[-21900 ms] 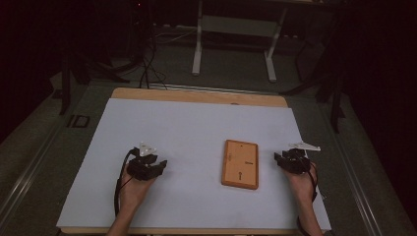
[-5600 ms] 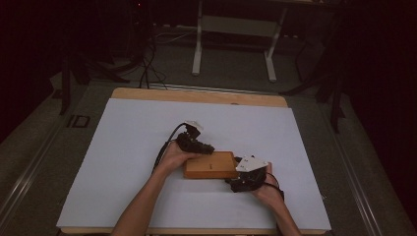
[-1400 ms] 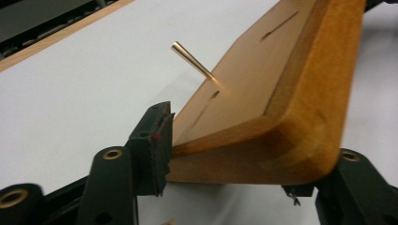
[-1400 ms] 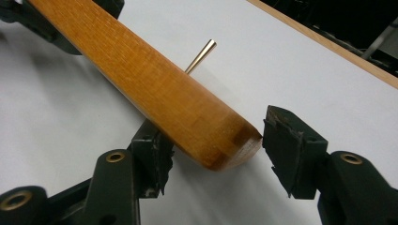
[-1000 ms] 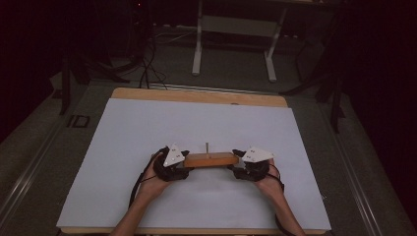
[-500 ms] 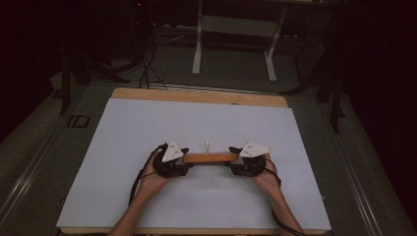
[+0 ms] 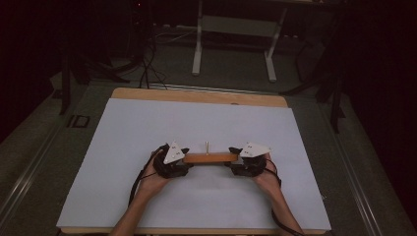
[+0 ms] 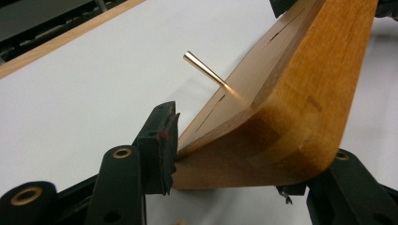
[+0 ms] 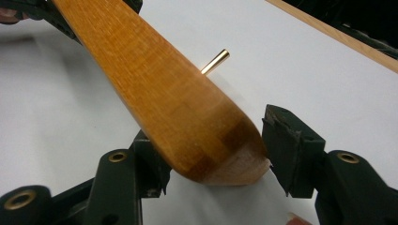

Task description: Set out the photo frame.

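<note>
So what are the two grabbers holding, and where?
Both hold the wooden board with a metal pin: the left gripper clamps its left end, the right gripper its right end.

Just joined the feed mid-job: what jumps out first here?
A wooden board held up between the two grippers near the front middle of the white table, the left gripper shut on one end and the right gripper on the other. A thin brass pin sticks straight up from the board's top face. Beyond the table the room is dark, with a metal stand on the floor.
</note>
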`<state>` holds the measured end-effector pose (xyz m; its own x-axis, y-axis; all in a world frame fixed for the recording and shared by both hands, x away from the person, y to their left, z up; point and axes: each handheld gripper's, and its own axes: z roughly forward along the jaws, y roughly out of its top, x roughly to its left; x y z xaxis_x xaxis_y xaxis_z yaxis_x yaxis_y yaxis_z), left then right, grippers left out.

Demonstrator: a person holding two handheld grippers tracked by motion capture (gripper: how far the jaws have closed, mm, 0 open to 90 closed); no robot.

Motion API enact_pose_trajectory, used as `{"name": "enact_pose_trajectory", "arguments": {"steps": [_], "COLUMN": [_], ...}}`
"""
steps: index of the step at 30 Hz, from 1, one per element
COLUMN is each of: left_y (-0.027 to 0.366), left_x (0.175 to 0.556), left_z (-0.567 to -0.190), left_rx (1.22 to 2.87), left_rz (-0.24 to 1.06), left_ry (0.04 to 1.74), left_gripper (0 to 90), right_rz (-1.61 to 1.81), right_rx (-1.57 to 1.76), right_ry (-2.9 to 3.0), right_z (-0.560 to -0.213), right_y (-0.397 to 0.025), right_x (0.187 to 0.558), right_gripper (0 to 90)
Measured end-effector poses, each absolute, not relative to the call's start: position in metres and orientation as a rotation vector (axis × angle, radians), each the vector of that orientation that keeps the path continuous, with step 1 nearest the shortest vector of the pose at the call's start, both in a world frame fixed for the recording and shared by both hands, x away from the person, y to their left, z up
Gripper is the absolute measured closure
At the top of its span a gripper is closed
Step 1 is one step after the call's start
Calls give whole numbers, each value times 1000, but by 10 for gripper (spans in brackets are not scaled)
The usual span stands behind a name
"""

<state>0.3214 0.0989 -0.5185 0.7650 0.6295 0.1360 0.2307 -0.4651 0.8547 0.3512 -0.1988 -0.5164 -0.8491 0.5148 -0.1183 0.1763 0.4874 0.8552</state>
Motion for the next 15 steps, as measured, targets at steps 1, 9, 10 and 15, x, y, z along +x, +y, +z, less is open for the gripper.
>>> {"name": "enact_pose_trajectory", "arguments": {"steps": [1,9,10,15], "left_y": [99,92,92,92], "left_x": [321,316,316,314], "left_z": [-518,-518,-518,-517], "left_rx": [2047,2105,2107,2112], "left_rz": [554,678,687,696], "left_ry": [643,582,578,553], "left_gripper": [497,541,541,561], "right_rz": [1306,1289,1289,1283], "right_rx": [578,556,556,547], "right_ry": [2378,2384,2384,2381], "right_z": [-516,-515,-515,-514], "right_y": [-199,-198,-198,-199], "right_x": [351,351,351,350], "right_gripper": [446,455,455,463]}}
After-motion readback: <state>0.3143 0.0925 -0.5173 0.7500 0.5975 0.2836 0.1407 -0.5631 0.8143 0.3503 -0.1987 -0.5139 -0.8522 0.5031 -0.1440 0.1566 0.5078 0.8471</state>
